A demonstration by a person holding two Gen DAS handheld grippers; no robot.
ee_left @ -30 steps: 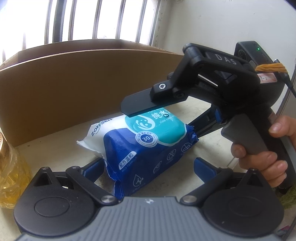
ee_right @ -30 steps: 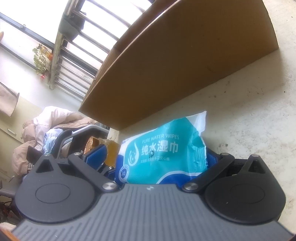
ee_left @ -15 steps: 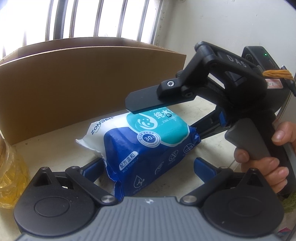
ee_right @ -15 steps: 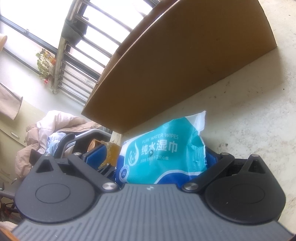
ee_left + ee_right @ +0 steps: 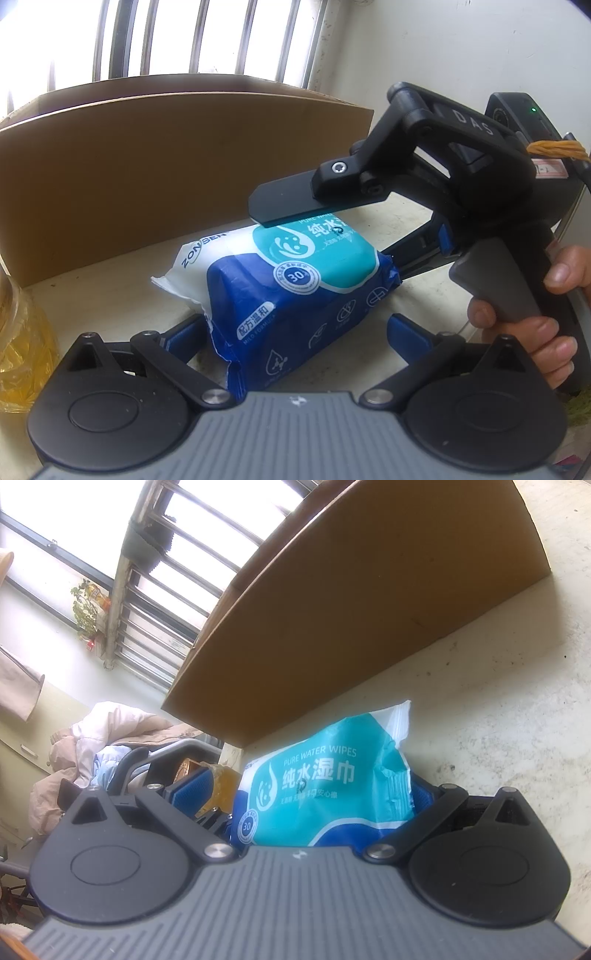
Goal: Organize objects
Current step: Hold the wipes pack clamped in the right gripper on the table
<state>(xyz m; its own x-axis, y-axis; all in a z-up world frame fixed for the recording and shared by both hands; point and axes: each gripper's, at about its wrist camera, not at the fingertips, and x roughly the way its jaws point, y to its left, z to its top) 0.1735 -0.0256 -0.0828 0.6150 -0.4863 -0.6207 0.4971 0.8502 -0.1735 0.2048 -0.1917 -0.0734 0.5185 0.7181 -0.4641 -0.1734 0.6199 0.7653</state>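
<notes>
A blue and teal wet wipes pack [image 5: 295,280] lies on the pale tabletop [image 5: 110,273] in front of a cardboard box [image 5: 147,166]. My left gripper [image 5: 295,328] is open, its blue pads [image 5: 184,332] either side of the pack's near end. My right gripper [image 5: 332,236] reaches in from the right, turned on its side, one finger [image 5: 288,203] over the pack's top and the other under its right end. In the right wrist view the pack [image 5: 325,782] sits between the spread fingers of the right gripper [image 5: 306,794], with a gap at the left pad [image 5: 192,794].
A yellow oil bottle [image 5: 22,339] stands at the left, close to my left gripper. The cardboard box [image 5: 369,609] walls off the back. A hand [image 5: 535,325] holds the right gripper's handle. A pile of clothes [image 5: 92,746] and a barred window [image 5: 166,602] lie beyond the table.
The left wrist view has drifted a little, so the right gripper and box sit slightly further right. The pack and both grippers' finger spacing look the same.
</notes>
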